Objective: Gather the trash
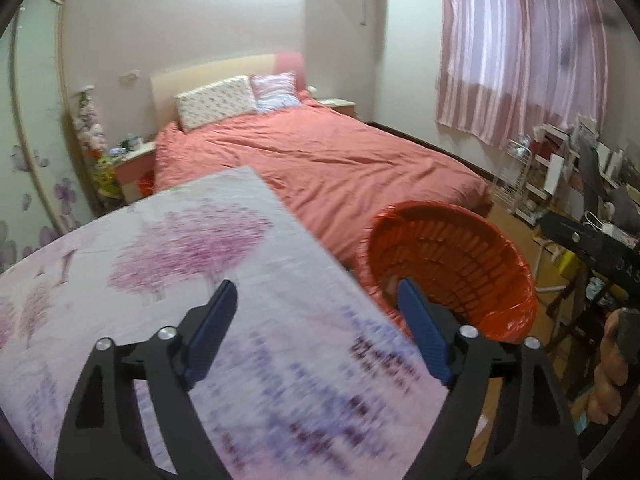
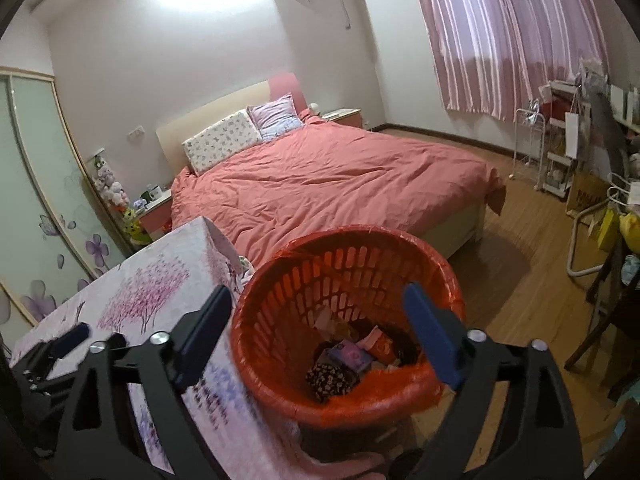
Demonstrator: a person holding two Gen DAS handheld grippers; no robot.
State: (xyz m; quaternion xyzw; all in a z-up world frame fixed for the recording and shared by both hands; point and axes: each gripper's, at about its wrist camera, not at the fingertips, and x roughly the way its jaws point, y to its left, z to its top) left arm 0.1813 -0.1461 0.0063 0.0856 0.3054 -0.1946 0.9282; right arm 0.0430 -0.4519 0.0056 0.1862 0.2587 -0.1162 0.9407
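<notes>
A red plastic basket (image 2: 348, 236) lined with a red bag stands on the floor beside a table covered with a pink blossom-print cloth (image 2: 160, 276). Trash lies in the basket's bottom: a purple packet (image 2: 350, 354), a dark patterned piece (image 2: 332, 378) and an orange packet (image 2: 380, 344). My right gripper (image 2: 318, 292) hangs open over the basket's mouth with nothing between its fingers. My left gripper (image 1: 316, 288) is open and empty over the table's cloth (image 1: 160, 240); its right finger overlaps the near rim of the basket (image 1: 460, 264). A hand (image 1: 612, 360) shows at the right edge.
A bed with a salmon cover (image 2: 340, 176) fills the room behind the basket. A wardrobe with flower-print doors (image 2: 48, 208) stands left, white racks and cluttered shelves (image 2: 560, 152) right under pink curtains (image 2: 512, 40). Wooden floor (image 2: 520, 280) lies right of the basket.
</notes>
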